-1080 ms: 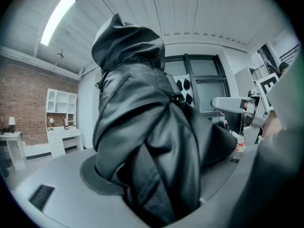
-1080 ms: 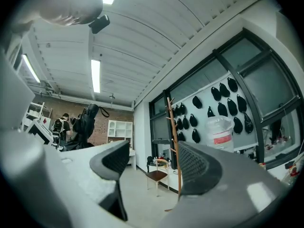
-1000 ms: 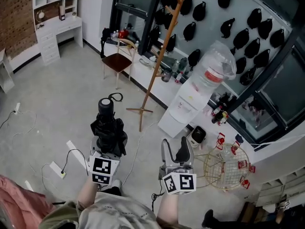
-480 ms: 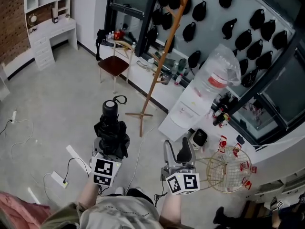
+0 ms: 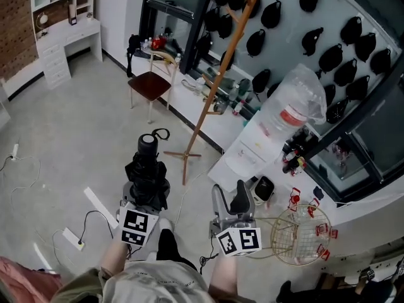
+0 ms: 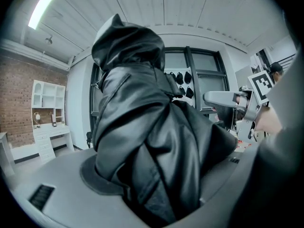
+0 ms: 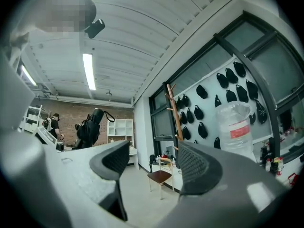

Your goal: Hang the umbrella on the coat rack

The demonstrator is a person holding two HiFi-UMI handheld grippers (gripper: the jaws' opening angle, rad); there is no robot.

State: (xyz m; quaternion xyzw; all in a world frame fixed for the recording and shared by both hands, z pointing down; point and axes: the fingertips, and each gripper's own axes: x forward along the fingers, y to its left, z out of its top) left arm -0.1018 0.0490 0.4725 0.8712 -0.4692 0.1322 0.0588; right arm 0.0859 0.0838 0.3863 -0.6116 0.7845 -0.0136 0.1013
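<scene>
A black folded umbrella (image 5: 146, 169) stands upright in my left gripper (image 5: 146, 194), whose jaws are shut on its bunched fabric. Its handle and wrist loop (image 5: 160, 133) point away from me. The umbrella (image 6: 147, 141) fills the left gripper view. The wooden coat rack (image 5: 218, 81) rises ahead and slightly to the right, with its feet (image 5: 183, 156) on the floor just beyond the umbrella. My right gripper (image 5: 230, 201) is open and empty, level with the left one. In the right gripper view the gripper (image 7: 152, 160) faces the coat rack (image 7: 174, 110).
A wooden chair (image 5: 151, 84) stands behind the rack. A water dispenser with its bottle (image 5: 287, 109) is to the right, and a gold wire table (image 5: 302, 235) sits near my right hand. Cables and a power strip (image 5: 72, 238) lie on the floor at left. Black caps (image 5: 328, 43) hang on the wall.
Both grippers have moved forward together towards the coat rack, the umbrella still held in the left one. The rack's feet now lie closer to the umbrella.
</scene>
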